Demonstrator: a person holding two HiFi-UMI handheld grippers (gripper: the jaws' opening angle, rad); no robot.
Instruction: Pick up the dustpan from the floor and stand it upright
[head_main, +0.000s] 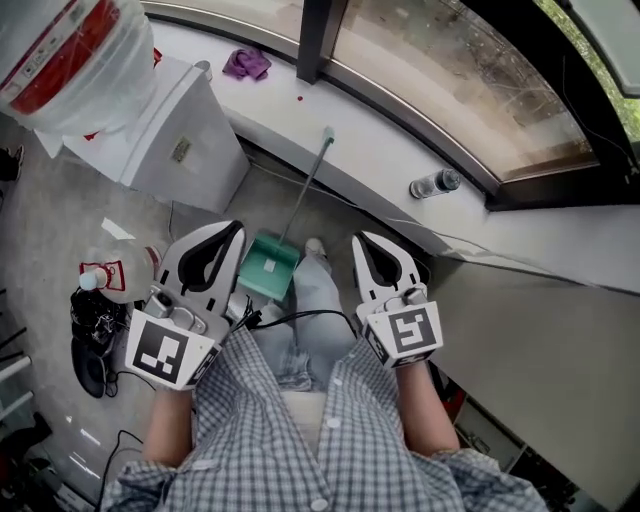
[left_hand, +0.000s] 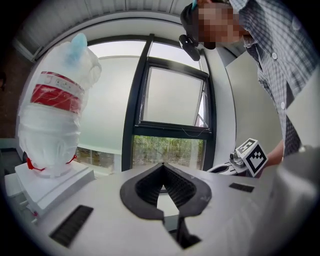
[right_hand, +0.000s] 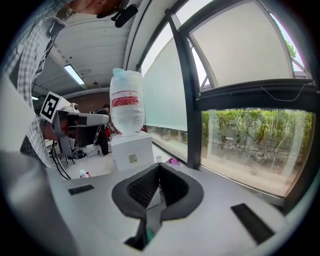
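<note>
Left claw and right claw held side by side, both pinched shut and empty.
Between and below them, nearer the left claw, the green dustpan sits on the floor; its handle slants away to the window ledge.

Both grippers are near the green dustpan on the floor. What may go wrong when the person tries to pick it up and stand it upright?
1. The left gripper and the right gripper are both shut; unless one opens first, it may only push the dustpan away.
2. The dustpan's long handle points toward the window ledge; swinging it up might knock the bottle there.
</note>
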